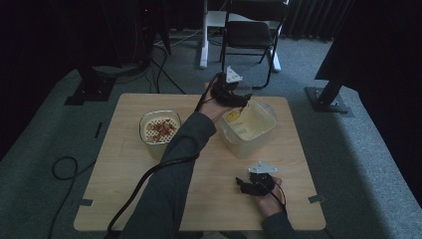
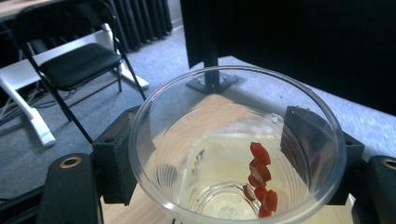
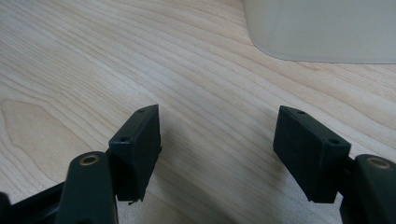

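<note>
1. Your left gripper [image 1: 230, 92] was held over the clear container [image 1: 247, 127] at the far right of the table [image 1: 124, 164]. It carried a clear plastic cup [image 2: 236, 144].
2. In the left gripper view the jaws stood on both sides of the cup wall, touching it, so I judged the cup was pinched between them. No earlier pic was given, so I say only this.
3. The cup looked tipped toward the container. I think you held it so to pour the content out there; this is my judgement, not a thing seen.
4. Some red pieces [image 2: 259, 179] were sticking on the inner wall of the cup, near the bottom. The rest of the cup looked almost empty.
5. Your right gripper [image 1: 247, 185] rested low at the near right of the table, jaws spread wide and nothing between them. In the right gripper view there was only bare wood betw. the pads, w/ the container's wall farther off. Probably it waited there, out of the way.
6. A bowl [image 1: 159, 130] w/ red-brown pieces stood at the left of the container, well apart from both grippers.
7. Labels: I could read no brand and no writing on the cup, container or bowl. A yellow spot inside the container was too blurred to tell.
</note>
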